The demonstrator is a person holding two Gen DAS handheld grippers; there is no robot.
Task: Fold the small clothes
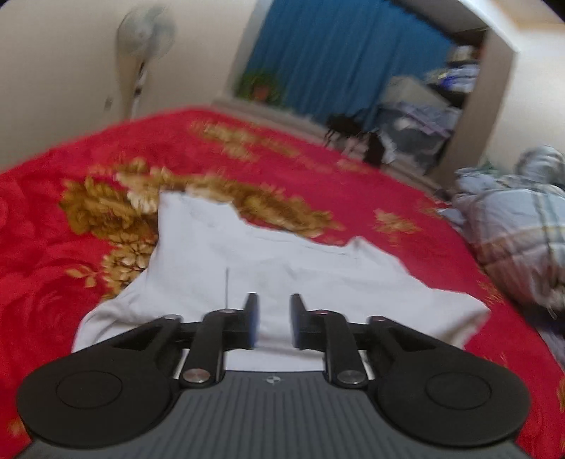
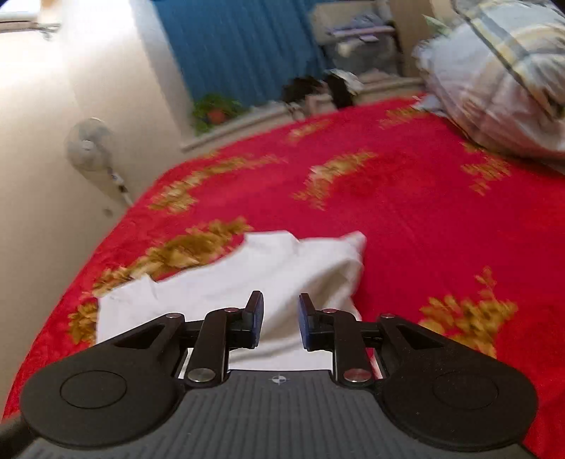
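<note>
Left gripper (image 1: 273,323): spread, nothing between the blue-padded fingers (image 1: 253,326), hanging above the near part of a white garment (image 1: 268,268). Right gripper (image 2: 276,323): likewise spread and empty-handed, poised over the same white garment (image 2: 268,282) near its right-hand edge.

Garment lying on a red blanket with gold flowers (image 1: 46,282), directly ahead of and beneath both tools. Seen past the left gripper: spread broad, two raised corners at the far side with a dip between, possibly shoulders and a neckline, though too blurred to settle. Seen past the right gripper: far right corner bunched and slightly puffed, not flat.

Probably laid out in front like this so that both tools can reach an edge each; open jaws suggest a grasp being prepared, not one made. Contact with the cloth: cannot tell, since the lower fingertips are hidden by the tool bodies.

Pose: both tools pitched forward and down toward the bed, left one roughly level, right one rolled a little so the bed tilts in its view. Heavy blur in both views, suggesting motion.

Off to the right of both grippers, well apart: a plaid quilt (image 2: 494,81) heaped up. Far ahead: a blue curtain (image 1: 339,53) and a standing fan (image 1: 146,31).

Fold judged not yet begun.
</note>
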